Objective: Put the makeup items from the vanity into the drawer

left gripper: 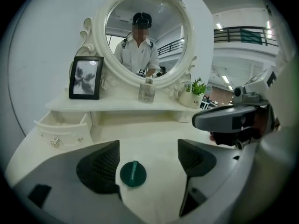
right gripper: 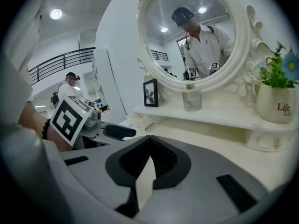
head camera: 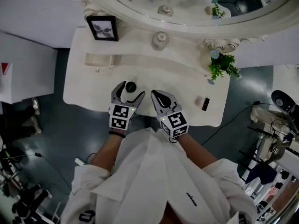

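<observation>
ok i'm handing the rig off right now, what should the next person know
Left gripper: open, jaws either side of the round green compact on the vanity top, not gripping it.
Right gripper: shut, empty.
Drawer: open at the table's back left, looks empty.
Small dark item: lying near the right front edge.
Done: nothing stowed.
Left: compact, then the dark item, into the drawer.

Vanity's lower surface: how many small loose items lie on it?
2. A round dark green item sits between the left gripper's open jaws; a small dark item lies near the right edge, by the plant. More may be hidden.
</observation>
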The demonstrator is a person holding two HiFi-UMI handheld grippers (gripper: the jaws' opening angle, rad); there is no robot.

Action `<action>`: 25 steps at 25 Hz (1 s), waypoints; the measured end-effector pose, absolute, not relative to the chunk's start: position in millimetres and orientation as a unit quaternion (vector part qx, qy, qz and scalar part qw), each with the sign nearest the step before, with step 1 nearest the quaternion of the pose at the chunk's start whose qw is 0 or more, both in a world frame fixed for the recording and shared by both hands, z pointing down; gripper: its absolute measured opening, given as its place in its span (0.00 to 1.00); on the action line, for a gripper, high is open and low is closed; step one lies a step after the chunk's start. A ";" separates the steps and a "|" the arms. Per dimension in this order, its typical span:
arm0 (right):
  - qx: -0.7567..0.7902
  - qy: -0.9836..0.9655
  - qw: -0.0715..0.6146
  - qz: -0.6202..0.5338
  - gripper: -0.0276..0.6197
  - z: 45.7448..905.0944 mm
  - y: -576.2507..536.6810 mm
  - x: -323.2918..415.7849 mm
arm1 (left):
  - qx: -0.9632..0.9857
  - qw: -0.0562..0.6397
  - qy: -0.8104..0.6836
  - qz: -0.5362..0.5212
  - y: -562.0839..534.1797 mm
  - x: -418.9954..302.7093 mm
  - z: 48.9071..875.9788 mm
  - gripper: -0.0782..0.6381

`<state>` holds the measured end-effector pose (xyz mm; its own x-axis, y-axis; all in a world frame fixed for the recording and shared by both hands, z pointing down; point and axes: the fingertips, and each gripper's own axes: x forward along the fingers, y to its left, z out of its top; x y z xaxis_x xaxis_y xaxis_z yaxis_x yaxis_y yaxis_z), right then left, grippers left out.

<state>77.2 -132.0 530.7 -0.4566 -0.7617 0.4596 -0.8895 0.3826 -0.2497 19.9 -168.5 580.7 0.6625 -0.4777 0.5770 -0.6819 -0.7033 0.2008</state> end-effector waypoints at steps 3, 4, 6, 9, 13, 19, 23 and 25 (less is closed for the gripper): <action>0.498 -0.819 0.144 0.245 0.07 546.5 -136.2 75.5 | 0.883 0.213 -0.328 0.259 -168.7 24.0 592.8 0.66; 0.495 -0.820 0.147 0.249 0.07 550.9 -136.4 73.3 | 0.881 0.216 -0.329 0.263 -168.4 23.8 596.3 0.66; 0.486 -0.822 0.152 0.255 0.07 558.7 -135.6 68.7 | 0.877 0.219 -0.331 0.271 -167.5 22.6 604.0 0.66; 0.479 -0.822 0.153 0.266 0.07 568.3 -137.4 66.0 | 0.872 0.224 -0.333 0.280 -168.8 21.1 614.7 0.66; 0.480 -0.819 0.145 0.278 0.07 577.1 -142.2 67.1 | 0.863 0.233 -0.342 0.291 -169.3 16.0 628.3 0.66; 0.482 -0.815 0.153 0.282 0.07 590.8 -149.8 67.7 | 0.852 0.237 -0.346 0.314 -171.2 11.1 649.5 0.66; 0.477 -0.815 0.162 0.284 0.07 599.7 -150.3 64.9 | 0.849 0.236 -0.349 0.319 -171.4 11.7 655.7 0.66; 0.474 -0.816 0.166 0.287 0.07 603.7 -149.5 62.2 | 0.847 0.233 -0.352 0.323 -171.6 10.9 658.0 0.65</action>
<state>62.2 -149.5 603.7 -0.4961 -0.6780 0.5424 -0.8683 0.3865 -0.3109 10.9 -171.6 658.0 0.5430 -0.4461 0.7114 -0.7473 -0.6431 0.1671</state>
